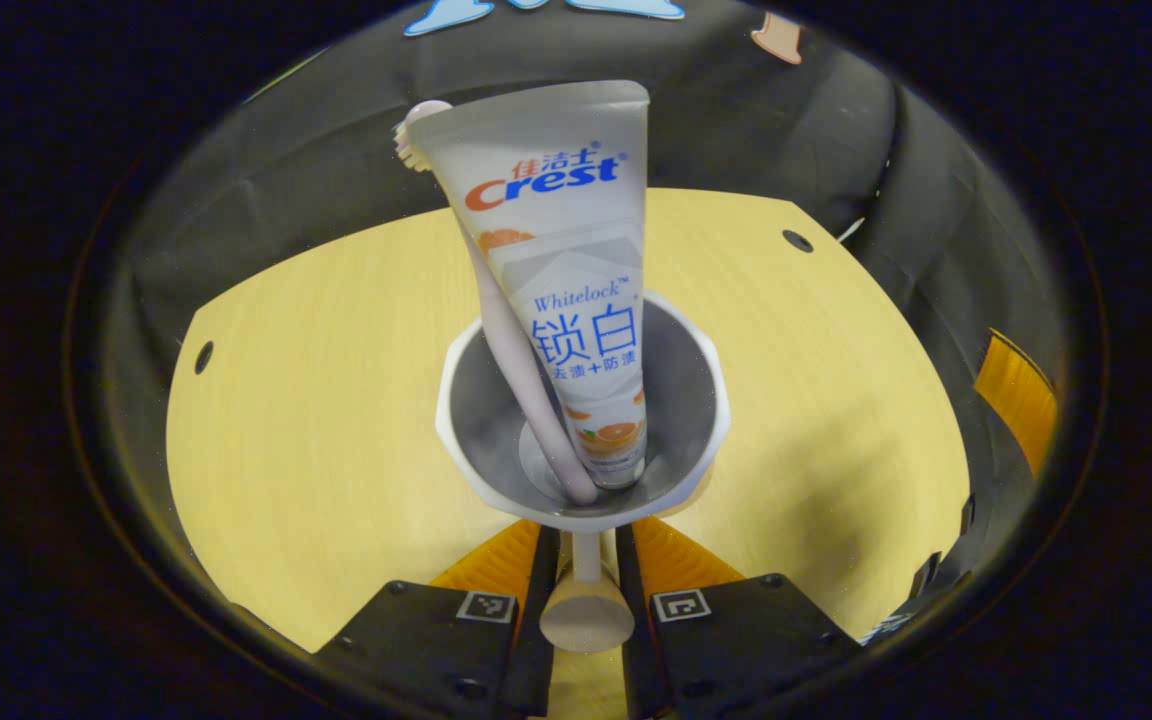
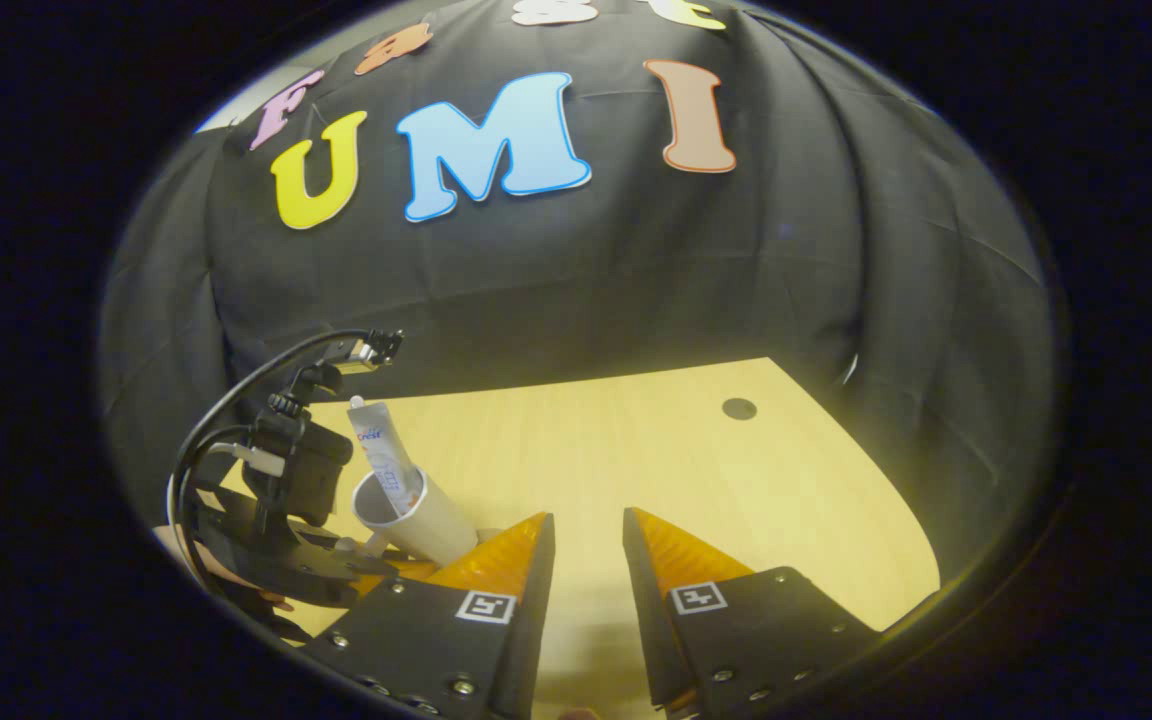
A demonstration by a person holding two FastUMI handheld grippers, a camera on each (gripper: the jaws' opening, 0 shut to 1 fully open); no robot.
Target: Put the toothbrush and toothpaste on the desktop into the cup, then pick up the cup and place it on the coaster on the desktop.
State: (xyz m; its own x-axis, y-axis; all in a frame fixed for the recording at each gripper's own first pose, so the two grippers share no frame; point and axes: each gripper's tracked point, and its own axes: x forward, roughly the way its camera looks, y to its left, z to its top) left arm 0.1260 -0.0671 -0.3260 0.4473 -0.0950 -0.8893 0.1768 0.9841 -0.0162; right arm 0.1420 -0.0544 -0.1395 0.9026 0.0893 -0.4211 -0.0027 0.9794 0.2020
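A white cup (image 1: 576,410) with a grey inside holds the toothpaste tube (image 1: 566,260) and a pale toothbrush (image 1: 521,370), both leaning against its rim. My left gripper (image 1: 586,545) is shut on the cup's handle (image 1: 586,615), with one finger on each side. In the right gripper view the cup (image 2: 421,520) sits tilted at the lower left, the tube (image 2: 381,455) sticking out of it and the left gripper (image 2: 371,560) and its camera mount behind it. My right gripper (image 2: 586,520) stands open over bare table, just right of the cup.
The light wooden table (image 1: 316,420) has small dark holes (image 1: 798,240) near its far corners. Black cloth walls close it in at the back and sides. A ribbed part of the other gripper (image 1: 1011,390) shows at the right edge of the left gripper view.
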